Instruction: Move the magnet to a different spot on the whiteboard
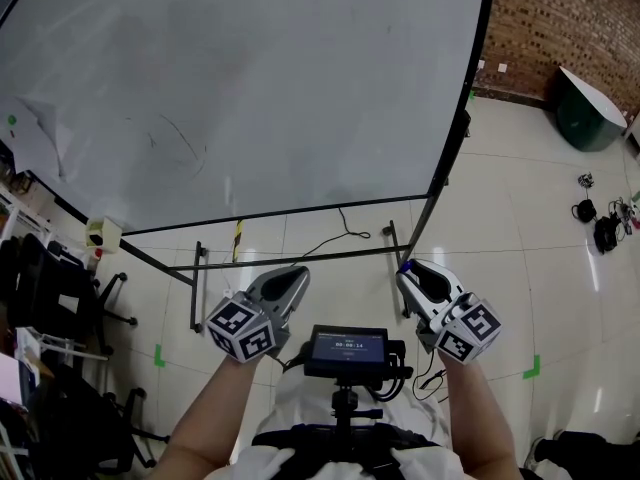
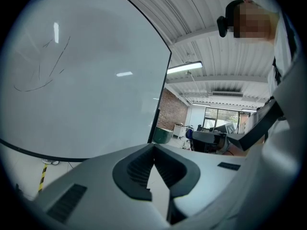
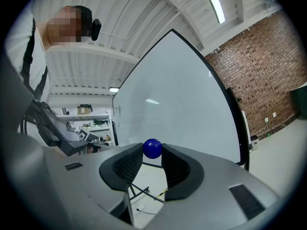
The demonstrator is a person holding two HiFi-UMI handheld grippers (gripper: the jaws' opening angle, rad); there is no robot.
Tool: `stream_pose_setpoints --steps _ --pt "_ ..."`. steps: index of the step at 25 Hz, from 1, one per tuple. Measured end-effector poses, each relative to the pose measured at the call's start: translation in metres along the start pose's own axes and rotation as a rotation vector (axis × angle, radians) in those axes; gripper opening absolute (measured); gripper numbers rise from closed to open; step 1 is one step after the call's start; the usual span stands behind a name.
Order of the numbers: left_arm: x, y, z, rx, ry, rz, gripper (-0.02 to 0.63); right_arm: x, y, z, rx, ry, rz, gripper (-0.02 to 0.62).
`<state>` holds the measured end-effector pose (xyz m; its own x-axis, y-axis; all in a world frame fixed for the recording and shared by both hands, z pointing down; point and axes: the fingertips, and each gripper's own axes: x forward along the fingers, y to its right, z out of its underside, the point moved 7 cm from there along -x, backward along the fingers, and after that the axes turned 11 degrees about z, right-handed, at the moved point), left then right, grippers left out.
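Large white whiteboard (image 1: 250,88) on a black-framed stand: faint pen marks, no magnet seen on its face. Grey two-jaw left gripper (image 1: 295,276): jaws together, nothing between them, held low before the person. Matching right gripper (image 1: 410,273): jaws part-open and clamped at their tips on the small round blue magnet (image 3: 152,148), clear of the board. Assessment: magnet lifted and in carry. Next move calls for raising it to bare board, seating it flat, then releasing.
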<state>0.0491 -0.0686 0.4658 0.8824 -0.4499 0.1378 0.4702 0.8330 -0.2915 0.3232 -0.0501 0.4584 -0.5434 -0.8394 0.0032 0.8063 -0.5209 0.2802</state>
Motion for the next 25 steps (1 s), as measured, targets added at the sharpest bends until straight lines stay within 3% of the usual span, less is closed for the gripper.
stream_pose_setpoints --steps 25 --pt "-0.032 0.003 -0.004 -0.012 0.019 -0.069 0.028 0.015 -0.020 0.003 0.024 0.001 -0.064 0.156"
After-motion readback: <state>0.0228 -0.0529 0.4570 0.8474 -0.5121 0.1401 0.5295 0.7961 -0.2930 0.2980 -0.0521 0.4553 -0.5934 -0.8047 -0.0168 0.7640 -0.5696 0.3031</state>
